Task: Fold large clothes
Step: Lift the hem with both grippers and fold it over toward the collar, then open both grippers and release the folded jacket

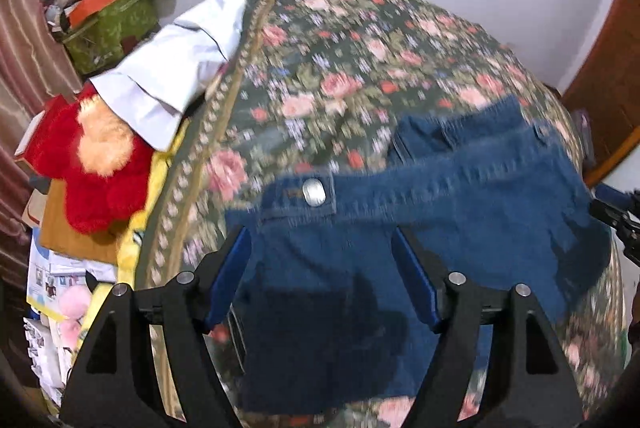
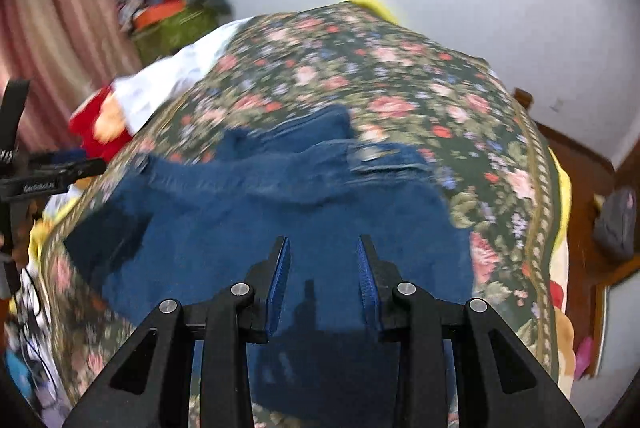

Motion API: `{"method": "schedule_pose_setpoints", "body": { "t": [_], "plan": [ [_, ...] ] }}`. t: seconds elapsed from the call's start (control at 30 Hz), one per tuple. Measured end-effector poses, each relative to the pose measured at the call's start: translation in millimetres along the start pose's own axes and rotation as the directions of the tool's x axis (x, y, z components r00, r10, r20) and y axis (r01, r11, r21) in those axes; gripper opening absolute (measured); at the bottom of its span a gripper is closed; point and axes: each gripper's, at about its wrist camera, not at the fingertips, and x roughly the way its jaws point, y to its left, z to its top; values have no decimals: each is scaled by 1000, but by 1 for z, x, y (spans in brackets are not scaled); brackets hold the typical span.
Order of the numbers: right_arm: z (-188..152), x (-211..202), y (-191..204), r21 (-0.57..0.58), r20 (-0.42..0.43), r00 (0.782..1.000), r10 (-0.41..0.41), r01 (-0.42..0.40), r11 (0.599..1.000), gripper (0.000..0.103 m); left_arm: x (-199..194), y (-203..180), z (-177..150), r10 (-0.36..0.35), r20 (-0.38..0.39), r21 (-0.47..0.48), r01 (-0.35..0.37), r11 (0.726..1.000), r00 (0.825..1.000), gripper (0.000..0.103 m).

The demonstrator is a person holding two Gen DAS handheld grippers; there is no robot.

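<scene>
A pair of blue denim jeans [image 1: 420, 228] lies folded on the floral bedspread [image 1: 340, 67], its waistband with a silver button [image 1: 314, 191] facing away from me. My left gripper [image 1: 322, 248] is open and empty, hovering over the jeans near the button. In the right wrist view the jeans [image 2: 280, 211] lie on the bedspread [image 2: 400, 75]. My right gripper [image 2: 322, 252] is open and empty above the jeans' near part. The left gripper [image 2: 60, 171] shows at the left edge of that view. The right gripper's tip [image 1: 616, 211] shows at the right edge of the left view.
A white garment [image 1: 176, 67] and a red plush toy [image 1: 92, 163] lie at the bed's left edge. A green bin [image 1: 108, 27] heaped with items stands by the pink curtain [image 1: 24, 39]. Papers [image 1: 48, 292] lie low left. A grey bag [image 2: 616, 224] sits on the wooden floor at right.
</scene>
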Motion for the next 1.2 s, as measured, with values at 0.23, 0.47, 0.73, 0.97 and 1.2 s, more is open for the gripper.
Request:
{"method": "schedule_pose_setpoints", "body": {
  "t": [0.23, 0.47, 0.73, 0.97, 1.2],
  "plan": [
    [-29, 49, 47, -133, -153, 988, -35, 15, 991, 30, 36, -25, -50, 65, -95, 114, -54, 992, 993, 73],
    [-54, 59, 52, -268, -74, 954, -291, 262, 927, 99, 51, -28, -93, 180, -32, 241, -167, 956, 983, 76],
    [-70, 30, 10, -162, -85, 968, -235, 220, 962, 103, 33, -24, -106, 202, 3, 219, -197, 955, 979, 77],
    [-87, 5, -18, -130, -65, 968, -243, 233, 964, 103, 15, 20, -117, 171, -40, 62, -168, 984, 984, 89],
    [-100, -9, -65, 56, -135, 980, -148, 157, 986, 103, -6, 56, -140, 156, -76, -114, -164, 980, 985, 89]
  ]
}}
